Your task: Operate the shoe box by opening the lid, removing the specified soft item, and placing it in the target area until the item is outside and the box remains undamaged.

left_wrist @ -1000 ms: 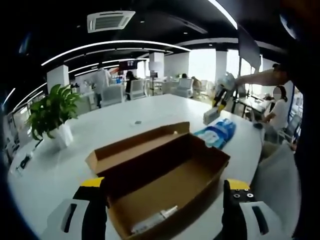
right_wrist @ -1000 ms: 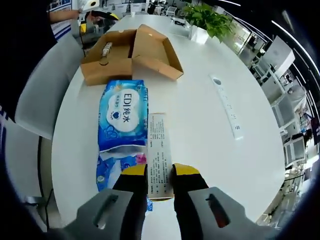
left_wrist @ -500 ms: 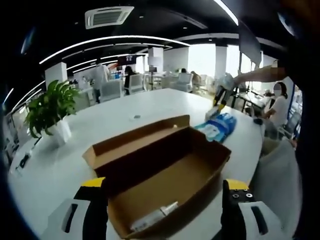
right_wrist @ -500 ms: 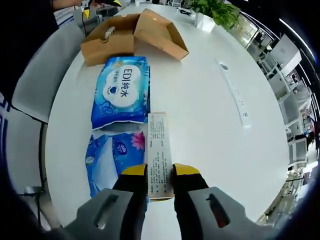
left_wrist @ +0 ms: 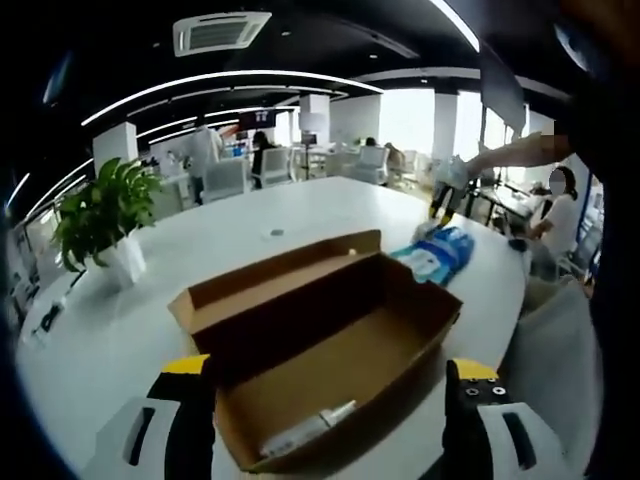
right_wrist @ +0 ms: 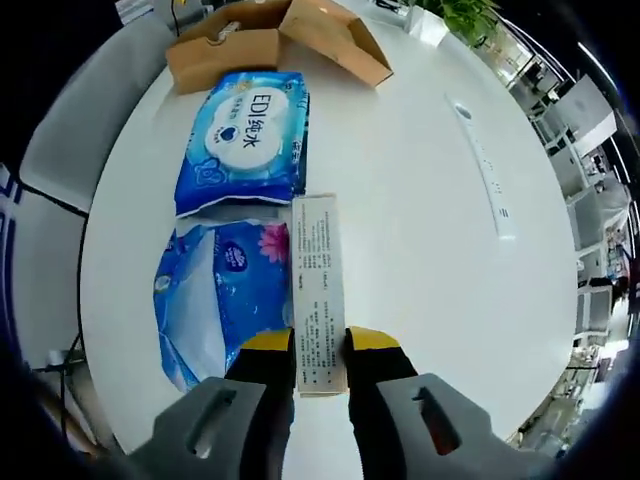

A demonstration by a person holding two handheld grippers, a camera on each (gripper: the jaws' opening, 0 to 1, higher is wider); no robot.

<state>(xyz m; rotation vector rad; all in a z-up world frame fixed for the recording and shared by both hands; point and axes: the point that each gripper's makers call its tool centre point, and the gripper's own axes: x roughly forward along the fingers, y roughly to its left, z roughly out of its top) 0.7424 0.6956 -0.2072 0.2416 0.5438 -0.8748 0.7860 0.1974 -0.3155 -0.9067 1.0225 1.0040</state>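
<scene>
**Carton in the right jaws, over the two blue packs**

We hold a long narrow carton in the right gripper, the jaws closed on its near end. Its long axis runs straight out from the jaws toward 12 o'clock in the right gripper view, so the free end points up the white table toward the shoe box at about 11 o'clock, well apart from us. Just beside the carton, at 10 o'clock, lies a blue pack with a white label; a second blue pack lies at 9 o'clock, nearer the jaws, its edge just beside or under the carton (we cannot tell whether they touch). Whether the carton already rests on the table we cannot tell either. The target area looks to be this patch beside the packs, so our next move is probably to lower the carton along its own axis and release.

The left gripper stands at the box with its jaws wide open and holding nothing. In the left gripper view the box runs from 6 toward 1 o'clock, lid flap folded back, one small pale item lying inside at the near end. The right hand is nearer the placing spot; the left is nearer the box.
</scene>
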